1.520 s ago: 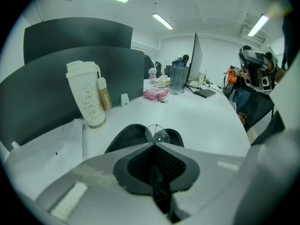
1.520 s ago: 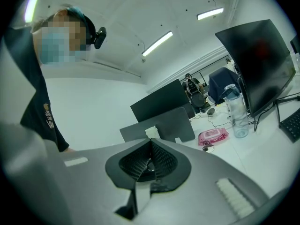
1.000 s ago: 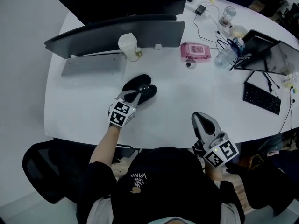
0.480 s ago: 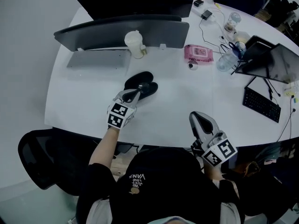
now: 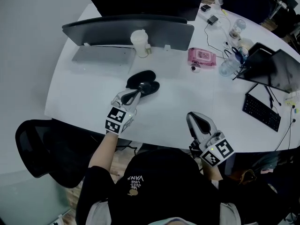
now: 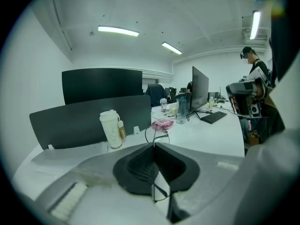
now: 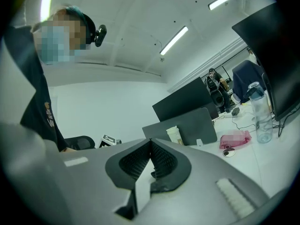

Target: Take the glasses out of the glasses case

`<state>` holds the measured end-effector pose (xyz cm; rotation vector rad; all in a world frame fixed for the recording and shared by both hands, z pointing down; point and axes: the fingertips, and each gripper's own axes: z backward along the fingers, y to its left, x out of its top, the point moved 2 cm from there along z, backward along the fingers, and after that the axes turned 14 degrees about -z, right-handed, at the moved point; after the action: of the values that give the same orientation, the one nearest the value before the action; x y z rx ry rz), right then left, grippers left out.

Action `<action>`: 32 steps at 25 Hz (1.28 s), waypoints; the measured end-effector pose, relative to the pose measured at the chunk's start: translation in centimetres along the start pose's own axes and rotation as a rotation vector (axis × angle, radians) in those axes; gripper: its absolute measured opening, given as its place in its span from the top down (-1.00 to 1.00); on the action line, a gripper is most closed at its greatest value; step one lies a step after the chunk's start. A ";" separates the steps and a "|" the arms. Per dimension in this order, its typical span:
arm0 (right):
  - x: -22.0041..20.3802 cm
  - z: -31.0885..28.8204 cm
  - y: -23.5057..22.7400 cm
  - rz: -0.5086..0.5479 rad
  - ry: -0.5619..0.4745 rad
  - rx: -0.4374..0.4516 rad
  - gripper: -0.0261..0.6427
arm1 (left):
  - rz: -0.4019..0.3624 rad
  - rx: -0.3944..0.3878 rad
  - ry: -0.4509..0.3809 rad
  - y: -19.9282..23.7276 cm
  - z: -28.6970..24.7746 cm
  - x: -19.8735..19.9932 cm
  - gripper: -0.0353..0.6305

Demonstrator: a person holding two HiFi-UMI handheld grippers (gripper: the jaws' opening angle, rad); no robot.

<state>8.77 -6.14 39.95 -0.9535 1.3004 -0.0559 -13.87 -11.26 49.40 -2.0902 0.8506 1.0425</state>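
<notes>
On the table (image 5: 93, 93), mid-frame, glasses (image 6: 157, 134) are being pinched by the left gripper (image 5: 137, 93), seemingly not yet clear of the case (image 5: 140, 80); right gripper (image 5: 194, 117) closed, empty.

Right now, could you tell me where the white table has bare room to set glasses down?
The white table is bare between the open black glasses case and the black keyboard, and left of the left gripper. It's crowded around the clear plastic bottle.
</notes>
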 end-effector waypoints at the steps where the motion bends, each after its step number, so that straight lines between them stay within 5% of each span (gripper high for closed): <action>1: 0.0 0.0 0.1 0.001 0.003 0.009 0.92 | 0.000 0.008 -0.003 -0.1 0.4 0.2 0.87; 32: -1.7 -2.7 3.5 0.032 0.126 0.211 0.92 | 0.107 0.281 -0.140 -3.3 13.7 2.0 0.87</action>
<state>4.39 -4.51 39.19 -0.7580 1.3949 -0.2266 -16.14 0.66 42.02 -1.7343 0.9853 1.0444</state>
